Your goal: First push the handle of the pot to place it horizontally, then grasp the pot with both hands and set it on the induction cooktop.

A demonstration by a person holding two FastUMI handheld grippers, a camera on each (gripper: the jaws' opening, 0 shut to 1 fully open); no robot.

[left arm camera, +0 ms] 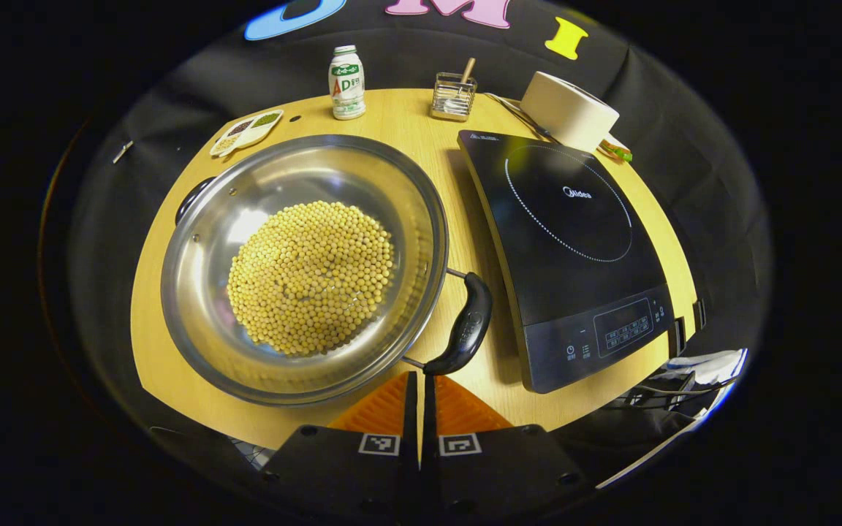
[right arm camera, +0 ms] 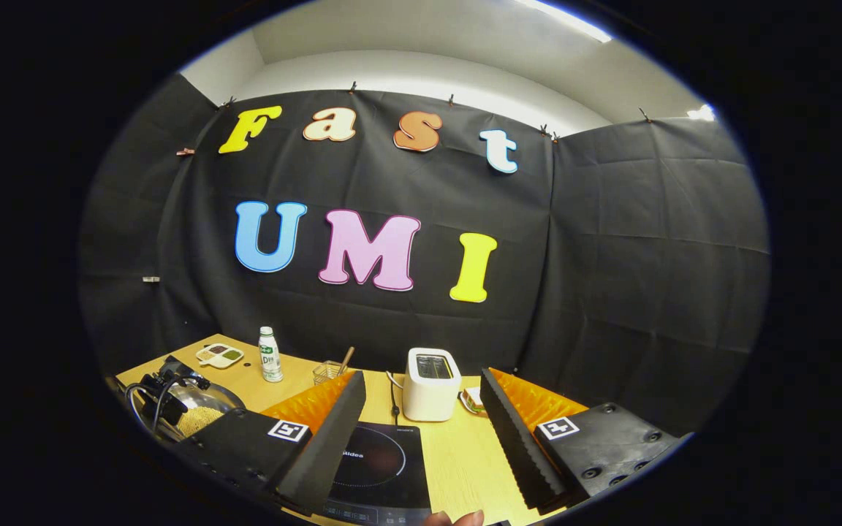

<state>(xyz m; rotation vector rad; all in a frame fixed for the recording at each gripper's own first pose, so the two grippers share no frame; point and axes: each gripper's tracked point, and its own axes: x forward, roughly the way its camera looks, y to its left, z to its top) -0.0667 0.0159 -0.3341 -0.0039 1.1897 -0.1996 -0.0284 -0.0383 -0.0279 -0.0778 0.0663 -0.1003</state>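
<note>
Two grippers work around the wooden table [left arm camera: 172, 351]. Left gripper [left arm camera: 419, 380] has its fingers drawn together with only a slit between them, their tips just at the near end of the pot's black handle [left arm camera: 467, 324]. Beside the induction cooktop [left arm camera: 567, 248], the steel pot [left arm camera: 304, 267] sits full of soybeans [left arm camera: 311, 277]. Right gripper [right arm camera: 421, 424] hangs spread wide above the cooktop, gripping nothing.
</note>
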